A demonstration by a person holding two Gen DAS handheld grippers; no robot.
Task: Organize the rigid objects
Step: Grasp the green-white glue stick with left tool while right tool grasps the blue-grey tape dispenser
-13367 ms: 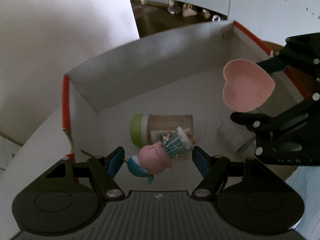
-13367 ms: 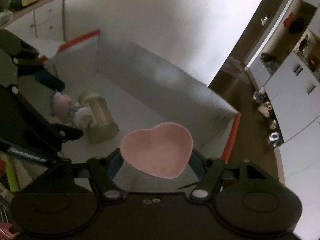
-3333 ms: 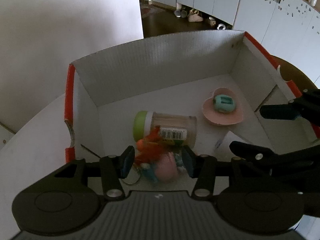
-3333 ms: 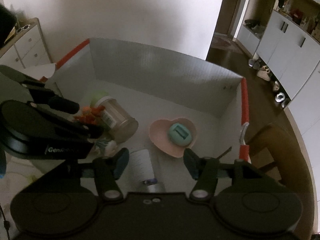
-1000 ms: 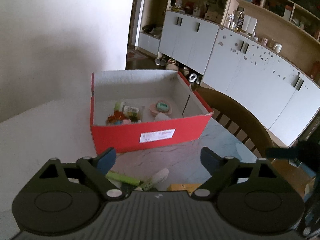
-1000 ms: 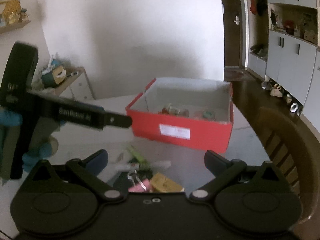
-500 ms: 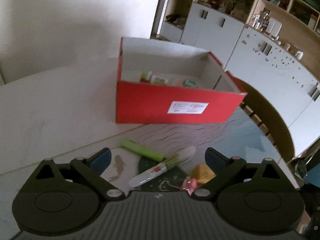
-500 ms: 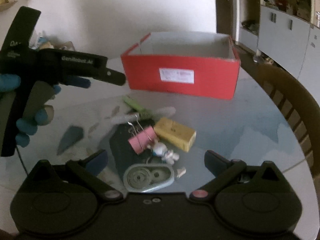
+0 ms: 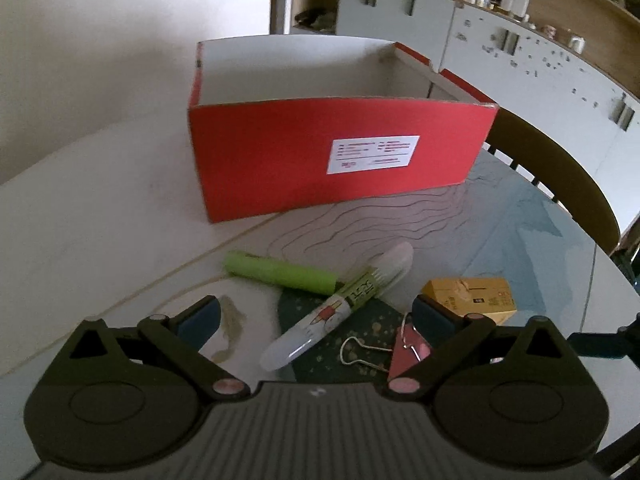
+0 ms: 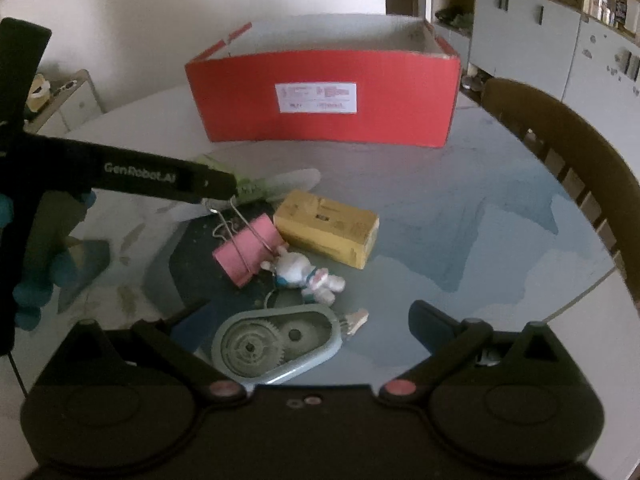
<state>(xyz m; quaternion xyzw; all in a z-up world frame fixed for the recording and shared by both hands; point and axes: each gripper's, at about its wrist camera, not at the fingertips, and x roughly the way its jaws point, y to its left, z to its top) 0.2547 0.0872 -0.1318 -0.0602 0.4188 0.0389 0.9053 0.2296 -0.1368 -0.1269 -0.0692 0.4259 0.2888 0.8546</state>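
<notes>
**Both grippers wide over the clutter, red box waiting at the back**

While the red box (image 9: 336, 160) sits open-topped at the far side of the table (image 9: 100, 216), the loose pieces lie spread in front of it, nearer the cameras. Starting at the left, a green marker (image 9: 280, 274) lies flat, with a clear-capped pen (image 9: 340, 306) angled across its right end. Next comes the pink binder clip (image 10: 248, 250), wire handles folded out, and just right of it the yellow box (image 10: 328, 226). Nearer, a small white toy figure (image 10: 302, 274) lies touching the clip, with a grey-blue correction tape dispenser (image 10: 276, 344) closest of all. The left gripper (image 9: 316, 316) hangs above the pen, fingers spread wide, nothing pinched. The right gripper (image 10: 304, 326) is spread just as wide over the dispenser, gripping nothing. A chair (image 10: 560, 140) stands at the right.
</notes>
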